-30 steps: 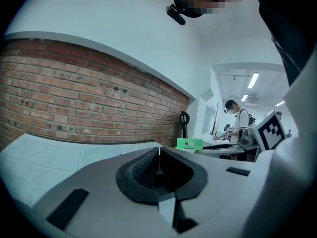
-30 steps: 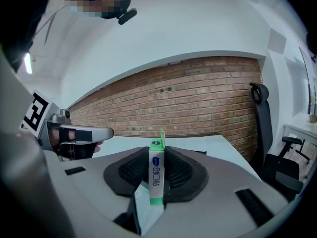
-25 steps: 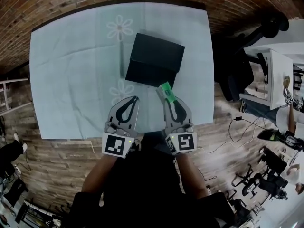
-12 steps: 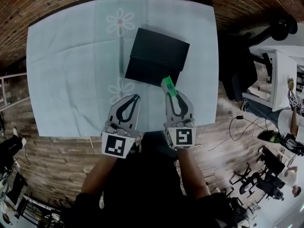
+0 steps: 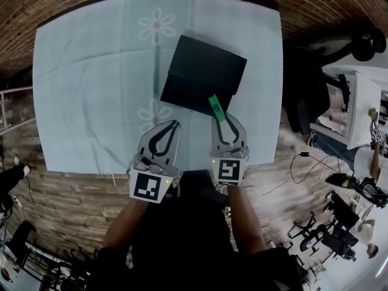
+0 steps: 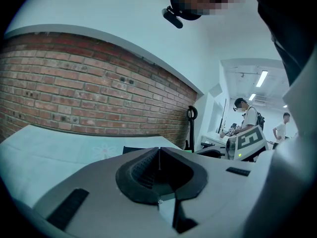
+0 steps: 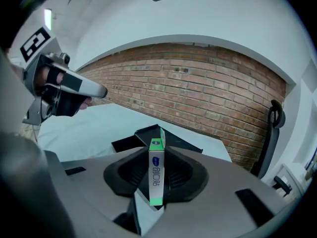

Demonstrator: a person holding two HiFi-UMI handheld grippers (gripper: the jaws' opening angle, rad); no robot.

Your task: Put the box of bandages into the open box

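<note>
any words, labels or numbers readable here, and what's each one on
box of bandages: a blue logo with blue characters under it on the white side, too blurred to read.
left gripper and right gripper, marker cubes: black-and-white square patterns, no words.
open box: plain black, no print visible.

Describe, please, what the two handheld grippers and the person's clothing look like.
Both the left gripper and right gripper are light grey, with tapering jaws lined in black ribbed pads. Each carries a cube with black-and-white square markers and a small green light. The person wears a dark top.
</note>
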